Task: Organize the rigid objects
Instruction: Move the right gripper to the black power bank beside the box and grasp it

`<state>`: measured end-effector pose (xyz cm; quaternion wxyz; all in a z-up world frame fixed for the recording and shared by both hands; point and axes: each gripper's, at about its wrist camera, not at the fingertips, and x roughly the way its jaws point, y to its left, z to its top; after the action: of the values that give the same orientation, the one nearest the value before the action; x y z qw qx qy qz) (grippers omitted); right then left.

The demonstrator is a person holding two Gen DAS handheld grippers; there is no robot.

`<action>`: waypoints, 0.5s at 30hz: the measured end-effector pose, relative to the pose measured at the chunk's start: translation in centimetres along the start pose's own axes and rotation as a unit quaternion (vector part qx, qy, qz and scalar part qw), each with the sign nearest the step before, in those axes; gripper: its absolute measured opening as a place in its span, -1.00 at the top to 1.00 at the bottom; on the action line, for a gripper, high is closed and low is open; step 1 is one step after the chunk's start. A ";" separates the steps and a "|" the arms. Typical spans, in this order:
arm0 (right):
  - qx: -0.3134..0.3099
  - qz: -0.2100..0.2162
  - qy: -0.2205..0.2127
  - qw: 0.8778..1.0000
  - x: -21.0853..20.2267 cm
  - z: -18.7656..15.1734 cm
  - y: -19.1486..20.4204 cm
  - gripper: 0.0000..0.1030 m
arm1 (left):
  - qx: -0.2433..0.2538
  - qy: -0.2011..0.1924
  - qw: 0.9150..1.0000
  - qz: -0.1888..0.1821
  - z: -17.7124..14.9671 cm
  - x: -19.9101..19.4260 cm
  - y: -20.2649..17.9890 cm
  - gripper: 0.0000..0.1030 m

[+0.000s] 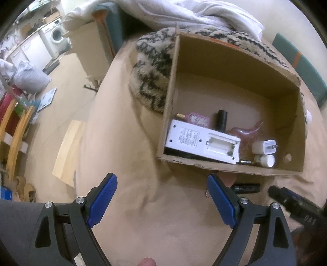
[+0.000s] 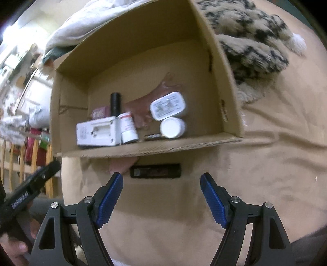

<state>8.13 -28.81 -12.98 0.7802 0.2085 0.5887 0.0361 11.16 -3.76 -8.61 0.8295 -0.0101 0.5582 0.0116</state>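
A cardboard box point(image 1: 235, 67) point(image 2: 143, 147) lies open on a tan bed sheet. Inside are a white battery device point(image 1: 202, 141) point(image 2: 97, 132), a black cylinder point(image 1: 221, 120) point(image 2: 115, 103), a pink bottle point(image 1: 197, 118), a white charger plug point(image 1: 264, 147), a white jar point(image 2: 172, 127), a white flat case point(image 2: 168, 105) and a white pill bottle point(image 2: 128, 127). A black stick-shaped object point(image 2: 156, 170) point(image 1: 247, 187) lies on the sheet just outside the box's near wall. My left gripper point(image 1: 161, 199) is open and empty. My right gripper point(image 2: 161, 196) is open, just short of the black object.
A black-and-cream patterned fleece point(image 1: 151, 67) point(image 2: 251, 49) lies against the box. White bedding point(image 1: 184, 14) is piled behind. A floor with a scale point(image 1: 47, 98), wooden rails point(image 1: 14, 131) and a washing machine point(image 1: 57, 33) lies off the bed's left edge.
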 end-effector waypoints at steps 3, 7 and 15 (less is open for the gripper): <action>0.037 0.004 0.005 0.999 0.3 0.3 -1.4 -0.61 | -0.006 0.016 1.000 0.002 -0.1 0.6 0.3 -0.71; 0.058 -0.010 0.013 0.998 1.0 0.7 -2.5 -0.61 | -0.017 0.038 0.999 0.004 -0.3 1.6 0.8 -0.71; 0.006 -0.011 0.053 0.999 4.1 0.6 0.6 -0.61 | -0.016 0.062 0.998 -0.001 -0.6 2.8 0.1 -0.72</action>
<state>10.09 -27.20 -16.37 0.7471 0.2039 0.6317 0.0348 11.69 -3.62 -11.39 0.7932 -0.0249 0.6082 0.0187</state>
